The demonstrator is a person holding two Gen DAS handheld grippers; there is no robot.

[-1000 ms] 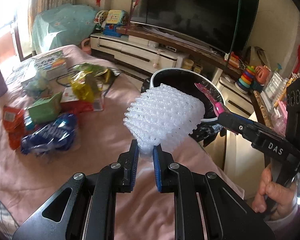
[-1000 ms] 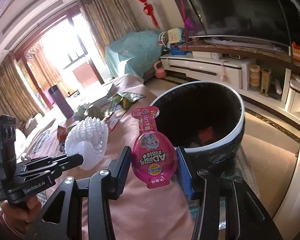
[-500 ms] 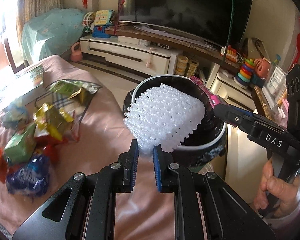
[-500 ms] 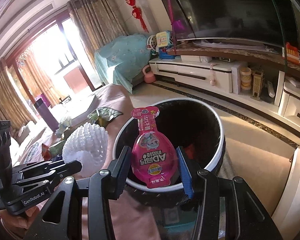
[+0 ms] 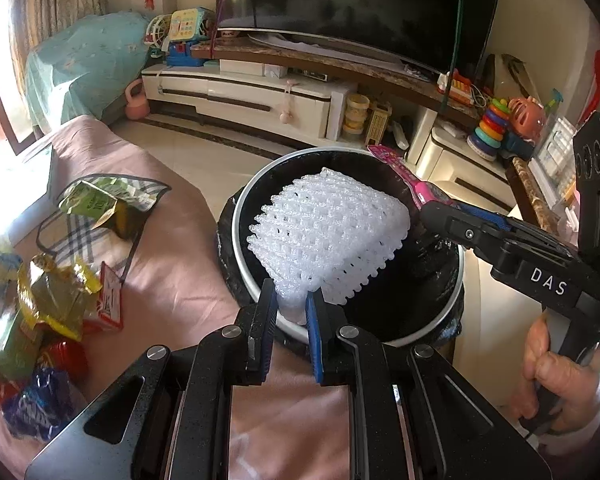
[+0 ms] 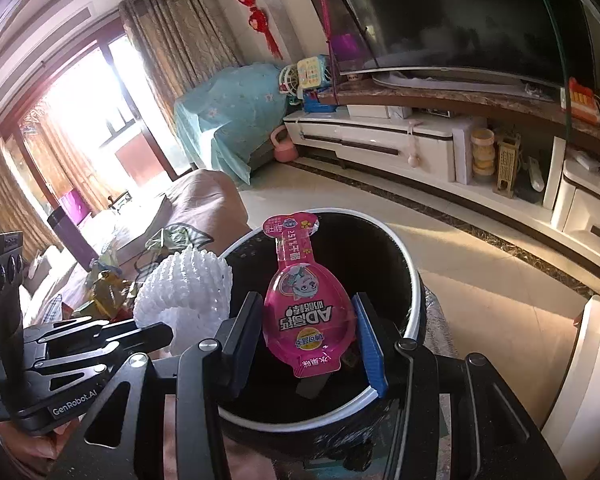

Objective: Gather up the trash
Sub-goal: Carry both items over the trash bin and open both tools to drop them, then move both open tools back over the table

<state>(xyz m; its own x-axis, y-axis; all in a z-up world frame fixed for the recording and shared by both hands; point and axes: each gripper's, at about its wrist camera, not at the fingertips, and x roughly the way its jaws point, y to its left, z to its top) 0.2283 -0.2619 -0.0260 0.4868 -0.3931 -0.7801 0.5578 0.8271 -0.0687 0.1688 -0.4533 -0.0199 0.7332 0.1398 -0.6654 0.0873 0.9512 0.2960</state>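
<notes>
- The left hand-held gripper (image 5: 291, 308) pinches a white foam fruit net (image 5: 328, 236) over the trash bin (image 5: 256, 288)'s mouth.
- The right hand-held gripper (image 6: 306, 340) clamps a pink jelly pouch (image 6: 306, 300) above the bin; neither is dropped yet.
- More snack wrappers (image 5: 56, 300) lie on the pink-covered desk (image 5: 180, 280), left of the bin.
- The bin's dark inside is unclear.

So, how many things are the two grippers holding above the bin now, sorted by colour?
White: 1, the foam net sleeve, pinched in the left gripper.
Pink: 1, the plastic snack pack, clamped in the right gripper.
Total: 2, both above the open mouth of the black trash bin.
</notes>
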